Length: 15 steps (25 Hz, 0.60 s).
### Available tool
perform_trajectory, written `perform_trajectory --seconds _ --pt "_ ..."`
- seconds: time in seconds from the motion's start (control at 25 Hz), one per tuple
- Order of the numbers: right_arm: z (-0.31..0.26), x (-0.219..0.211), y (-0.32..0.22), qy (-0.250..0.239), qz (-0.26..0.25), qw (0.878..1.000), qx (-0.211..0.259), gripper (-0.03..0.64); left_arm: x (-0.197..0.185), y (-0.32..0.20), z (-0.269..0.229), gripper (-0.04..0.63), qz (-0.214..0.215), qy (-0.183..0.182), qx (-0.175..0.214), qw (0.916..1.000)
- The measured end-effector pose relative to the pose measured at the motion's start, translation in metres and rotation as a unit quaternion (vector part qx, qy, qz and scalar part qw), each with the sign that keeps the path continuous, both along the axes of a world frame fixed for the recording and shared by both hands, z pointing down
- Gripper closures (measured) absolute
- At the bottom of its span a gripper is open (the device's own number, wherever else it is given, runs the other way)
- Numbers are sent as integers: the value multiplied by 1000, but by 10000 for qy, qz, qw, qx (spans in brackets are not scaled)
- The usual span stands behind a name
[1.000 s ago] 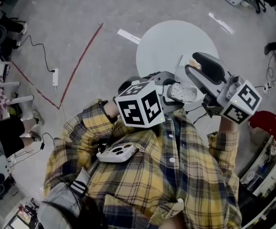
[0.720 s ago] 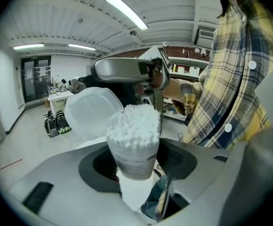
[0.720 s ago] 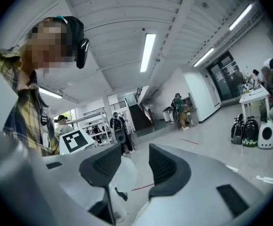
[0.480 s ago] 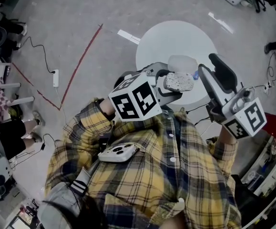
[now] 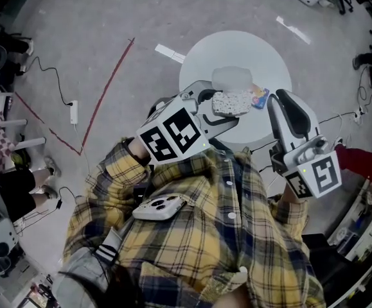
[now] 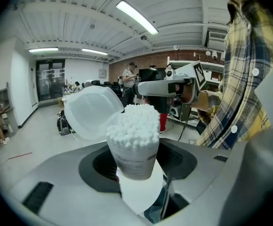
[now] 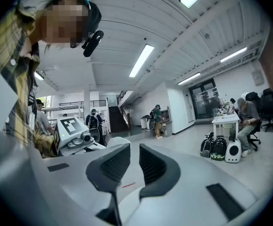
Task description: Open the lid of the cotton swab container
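The cotton swab container (image 5: 232,101) is a small clear tub packed with white swabs (image 6: 132,126). My left gripper (image 5: 216,111) is shut on its body and holds it upright over the round table. Its translucent lid (image 5: 230,77) stands swung open on the far side, and in the left gripper view the lid (image 6: 90,112) hangs to the left of the swabs. My right gripper (image 5: 287,108) is to the right of the container, apart from it. Its jaws (image 7: 132,161) are closing with a narrow gap and nothing between them.
A white round table (image 5: 256,53) stands below the container. A white device (image 5: 160,205) hangs on the person's plaid shirt. A red tape line (image 5: 105,85) and cables cross the grey floor at left. People and desks fill the room behind.
The lid has swung open. The right gripper has left the lid, drawn back to the right and narrowed its jaws. The left gripper has lifted the container slightly away.
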State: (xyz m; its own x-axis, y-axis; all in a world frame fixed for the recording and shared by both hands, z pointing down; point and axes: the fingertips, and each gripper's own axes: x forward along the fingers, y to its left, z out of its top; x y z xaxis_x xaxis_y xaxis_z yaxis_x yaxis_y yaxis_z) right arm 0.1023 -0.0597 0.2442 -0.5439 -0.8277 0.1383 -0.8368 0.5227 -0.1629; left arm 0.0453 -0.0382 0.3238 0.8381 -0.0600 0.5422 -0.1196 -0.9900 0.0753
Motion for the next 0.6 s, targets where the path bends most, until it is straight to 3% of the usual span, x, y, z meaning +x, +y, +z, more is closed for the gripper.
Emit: perform_trajectory --seconds 0.32,0.6 --pt "18 3 11 -132 178 9995 -232 597 3 2 0 350 -125 47 -36 9999" --pt "31 6 8 -110 128 9989 -436 600 8 -3 -1 350 -114 13 -56 9999"
